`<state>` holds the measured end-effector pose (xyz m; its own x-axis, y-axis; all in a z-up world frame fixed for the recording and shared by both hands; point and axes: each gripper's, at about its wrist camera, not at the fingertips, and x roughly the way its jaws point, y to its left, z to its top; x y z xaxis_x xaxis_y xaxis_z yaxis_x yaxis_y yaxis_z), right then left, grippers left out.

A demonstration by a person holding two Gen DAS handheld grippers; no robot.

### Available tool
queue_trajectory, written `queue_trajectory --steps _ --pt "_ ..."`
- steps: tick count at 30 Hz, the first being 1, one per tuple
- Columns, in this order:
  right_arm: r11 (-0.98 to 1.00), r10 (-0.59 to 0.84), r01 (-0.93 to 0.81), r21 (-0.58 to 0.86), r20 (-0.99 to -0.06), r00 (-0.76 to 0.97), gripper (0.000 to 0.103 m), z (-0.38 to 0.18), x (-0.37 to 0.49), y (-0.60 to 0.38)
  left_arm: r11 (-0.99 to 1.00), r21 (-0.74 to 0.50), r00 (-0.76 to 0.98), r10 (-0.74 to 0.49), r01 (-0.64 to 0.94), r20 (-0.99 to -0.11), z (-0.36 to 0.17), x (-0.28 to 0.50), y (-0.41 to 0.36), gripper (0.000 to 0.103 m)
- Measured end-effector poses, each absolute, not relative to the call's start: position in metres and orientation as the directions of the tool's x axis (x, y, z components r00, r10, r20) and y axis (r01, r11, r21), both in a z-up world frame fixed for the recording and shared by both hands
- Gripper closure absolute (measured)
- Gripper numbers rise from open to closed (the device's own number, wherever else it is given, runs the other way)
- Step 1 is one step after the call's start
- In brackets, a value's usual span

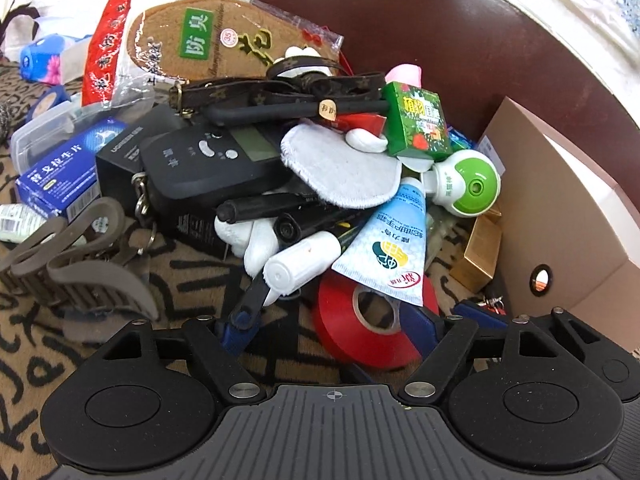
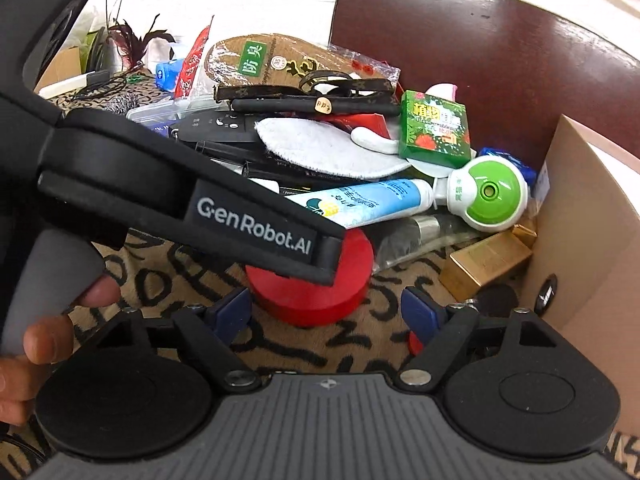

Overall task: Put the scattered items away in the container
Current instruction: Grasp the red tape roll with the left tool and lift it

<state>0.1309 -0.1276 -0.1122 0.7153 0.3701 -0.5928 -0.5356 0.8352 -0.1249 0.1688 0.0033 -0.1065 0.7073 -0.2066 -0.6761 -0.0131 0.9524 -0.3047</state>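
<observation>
red tape roll (image 1: 360,328), glossy, flat on cloth

Both wrist cameras sit low and close to the red tape roll (image 1: 360,320) (image 2: 310,280), looking forward and downward at it — the left from nearer, the right from slightly farther back. Both share the pile behind it — and the cardboard box (image 1: 560,220) (image 2: 580,240) to its right.

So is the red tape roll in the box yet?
Out: the red tape roll lies flat on the patterned cloth, beside the cardboard box.
</observation>
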Motion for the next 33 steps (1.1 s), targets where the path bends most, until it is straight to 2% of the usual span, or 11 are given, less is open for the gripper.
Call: queue_trajectory --steps 2,4,6,10,12,13,14,22,27,33 --pt "0.827 0.389 -0.552 -0.108 -0.598 0.700 0.021 -0.113 0.135 -0.126 0.954 -0.301 0.703 -0.201 -0.020 -0.682 -0.107 0.173 0.003 0.020" --pt "0.814 0.416 -0.574 -0.087 -0.602 0.682 0.029 -0.113 0.136 -0.124 0.966 -0.257 0.697 -0.170 -0.020 -0.696 -0.106 0.177 -0.001 0.027" --pt "0.813 0.409 -0.573 -0.102 -0.599 0.688 0.029 -0.114 0.134 -0.121 0.979 -0.206 0.699 -0.146 -0.002 -0.700 -0.106 0.176 -0.006 0.040" --pt "0.817 0.413 -0.571 -0.080 -0.609 0.677 0.030 -0.113 0.124 -0.125 0.979 -0.201 0.687 -0.161 0.023 -0.708 -0.104 0.169 -0.007 0.049" --pt "0.812 0.420 -0.579 -0.073 -0.616 0.666 0.030 -0.112 0.113 -0.130 0.980 -0.198 0.675 -0.167 0.032 -0.718 -0.102 0.162 -0.008 0.061" --pt "0.805 0.430 -0.590 -0.069 -0.617 0.659 0.030 -0.111 0.106 -0.134 0.975 -0.214 0.661 -0.197 0.057 -0.724 -0.102 0.157 -0.009 0.072" --pt "0.800 0.429 -0.595 -0.076 -0.620 0.657 0.031 -0.111 0.096 -0.137 0.974 -0.219 0.650 -0.208 0.065 -0.731 -0.101 0.151 -0.011 0.068" --pt "0.829 0.420 -0.560 -0.013 -0.647 0.637 0.036 -0.107 0.017 -0.185 0.961 -0.151 0.623 -0.267 0.234 -0.736 -0.098 0.079 -0.050 0.067" --pt "0.853 0.404 -0.522 0.014 -0.652 0.642 0.043 -0.106 -0.026 -0.206 0.948 -0.150 0.604 -0.295 0.280 -0.740 -0.097 0.041 -0.064 0.073" --pt "0.856 0.413 -0.516 0.040 -0.653 0.635 0.044 -0.106 -0.064 -0.215 0.937 -0.153 0.582 -0.318 0.315 -0.748 -0.094 0.008 -0.067 0.073"
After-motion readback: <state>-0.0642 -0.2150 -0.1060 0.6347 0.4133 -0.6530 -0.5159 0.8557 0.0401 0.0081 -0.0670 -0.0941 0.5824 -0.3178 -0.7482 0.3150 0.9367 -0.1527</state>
